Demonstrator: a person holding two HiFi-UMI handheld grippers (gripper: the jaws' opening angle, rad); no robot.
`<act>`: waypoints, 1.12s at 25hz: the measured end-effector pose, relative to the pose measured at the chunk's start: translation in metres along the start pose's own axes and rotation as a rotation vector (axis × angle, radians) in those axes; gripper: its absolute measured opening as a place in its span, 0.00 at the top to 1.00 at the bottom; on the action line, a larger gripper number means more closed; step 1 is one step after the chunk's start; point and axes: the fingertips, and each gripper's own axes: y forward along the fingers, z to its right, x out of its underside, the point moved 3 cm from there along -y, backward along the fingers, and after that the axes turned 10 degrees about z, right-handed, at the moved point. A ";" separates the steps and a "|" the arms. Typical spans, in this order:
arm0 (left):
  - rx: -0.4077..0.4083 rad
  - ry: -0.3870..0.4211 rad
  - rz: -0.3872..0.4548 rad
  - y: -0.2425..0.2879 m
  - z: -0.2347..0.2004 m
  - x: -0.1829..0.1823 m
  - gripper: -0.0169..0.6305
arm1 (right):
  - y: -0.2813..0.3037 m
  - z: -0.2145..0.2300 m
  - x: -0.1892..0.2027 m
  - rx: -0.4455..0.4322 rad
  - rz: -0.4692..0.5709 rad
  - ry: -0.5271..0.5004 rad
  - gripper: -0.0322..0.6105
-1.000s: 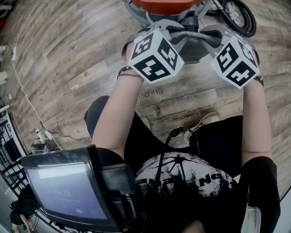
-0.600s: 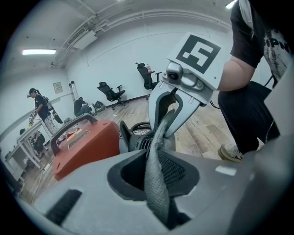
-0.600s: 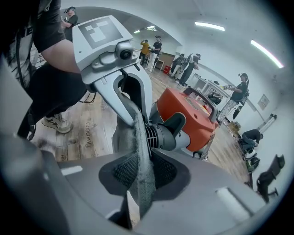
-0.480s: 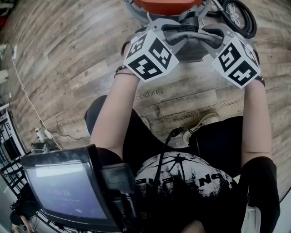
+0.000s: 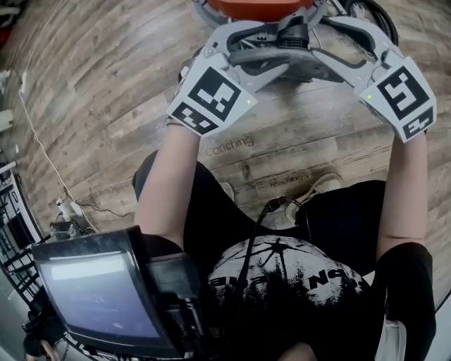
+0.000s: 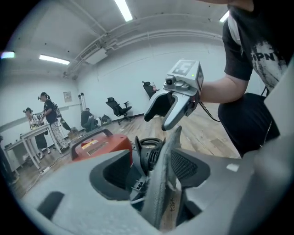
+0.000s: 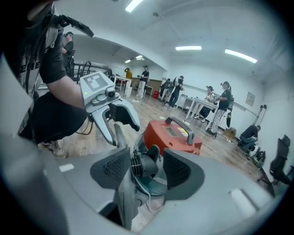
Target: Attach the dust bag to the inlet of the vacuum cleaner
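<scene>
The red vacuum cleaner [image 5: 254, 7] sits on the floor at the top of the head view, with the grey dust bag [image 5: 285, 67] in front of it. My left gripper [image 5: 271, 44] and right gripper [image 5: 320, 46] reach in from either side, and both jaws have just been opening. In the left gripper view the bag's edge [image 6: 161, 183] stands upright between the wide jaws of the left gripper [image 6: 151, 170], with the black inlet [image 6: 149, 153] behind it. In the right gripper view the bag [image 7: 125, 202] runs past the left pad of the right gripper [image 7: 149, 172]. No pad presses on it.
A black hose coil [image 5: 370, 21] lies right of the vacuum cleaner. A white cable [image 5: 42, 162] trails over the wood floor at the left. A screen [image 5: 99, 296] hangs at my chest. Several people, tables and office chairs stand far behind in the gripper views.
Both marker cubes have swung outward and away from each other. The jaws of both grippers have spread wide and let go of the grey bag, which stays at the vacuum cleaner.
</scene>
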 end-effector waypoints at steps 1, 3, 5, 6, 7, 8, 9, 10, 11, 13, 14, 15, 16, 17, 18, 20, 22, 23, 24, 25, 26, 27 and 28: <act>-0.018 -0.005 0.034 -0.005 -0.005 -0.004 0.58 | -0.002 0.006 -0.008 0.022 0.045 0.007 0.62; -0.068 -0.026 0.124 -0.018 -0.017 -0.014 0.74 | -0.005 0.016 -0.019 0.049 0.131 0.039 0.76; -0.119 -0.061 0.234 -0.031 -0.027 -0.022 0.92 | -0.008 0.021 -0.024 0.068 0.191 0.086 0.92; -0.145 -0.079 0.287 -0.037 -0.032 -0.025 0.96 | -0.009 0.022 -0.027 0.075 0.213 0.106 0.94; -0.169 -0.099 0.327 -0.043 -0.036 -0.027 0.97 | -0.009 0.023 -0.030 0.077 0.233 0.120 0.94; -0.190 -0.122 0.350 -0.048 -0.040 -0.027 0.97 | -0.009 0.023 -0.034 0.075 0.251 0.131 0.94; -0.205 -0.143 0.362 -0.053 -0.042 -0.025 0.97 | -0.007 0.022 -0.037 0.070 0.267 0.140 0.94; -0.216 -0.163 0.367 -0.058 -0.044 -0.022 0.97 | -0.006 0.021 -0.040 0.063 0.283 0.148 0.94; -0.225 -0.182 0.367 -0.062 -0.045 -0.020 0.97 | -0.004 0.020 -0.043 0.055 0.299 0.155 0.94; -0.232 -0.221 0.362 -0.068 -0.045 -0.018 0.97 | 0.000 0.016 -0.048 0.035 0.329 0.168 0.94; -0.231 -0.239 0.360 -0.070 -0.045 -0.018 0.97 | 0.002 0.014 -0.050 0.024 0.344 0.174 0.94; -0.227 -0.254 0.358 -0.073 -0.045 -0.020 0.97 | 0.004 0.012 -0.053 0.014 0.358 0.181 0.94; -0.221 -0.265 0.352 -0.075 -0.044 -0.023 0.97 | 0.006 0.010 -0.055 0.004 0.371 0.187 0.94; -0.215 -0.271 0.343 -0.077 -0.043 -0.026 0.97 | 0.008 0.007 -0.058 -0.006 0.383 0.193 0.94; -0.210 -0.277 0.332 -0.080 -0.042 -0.030 0.97 | 0.010 0.005 -0.062 -0.016 0.392 0.199 0.94; -0.209 -0.295 0.319 -0.087 -0.039 -0.042 0.97 | 0.013 -0.002 -0.072 -0.034 0.398 0.204 0.94; -0.224 -0.323 0.309 -0.100 -0.039 -0.058 0.97 | 0.017 -0.011 -0.088 -0.047 0.381 0.193 0.94; -0.231 -0.336 0.304 -0.108 -0.040 -0.069 0.97 | 0.017 -0.016 -0.100 -0.050 0.373 0.189 0.94; -0.235 -0.344 0.301 -0.117 -0.040 -0.082 0.97 | 0.016 -0.022 -0.114 -0.053 0.368 0.197 0.94; -0.239 -0.350 0.297 -0.126 -0.039 -0.097 0.97 | 0.011 -0.029 -0.130 -0.060 0.365 0.212 0.94; -0.242 -0.357 0.290 -0.136 -0.037 -0.113 0.97 | 0.004 -0.035 -0.147 -0.071 0.360 0.226 0.94; -0.244 -0.367 0.282 -0.146 -0.036 -0.129 0.97 | -0.003 -0.041 -0.165 -0.086 0.355 0.234 0.94; -0.244 -0.379 0.274 -0.156 -0.035 -0.145 0.97 | -0.010 -0.046 -0.184 -0.103 0.353 0.234 0.94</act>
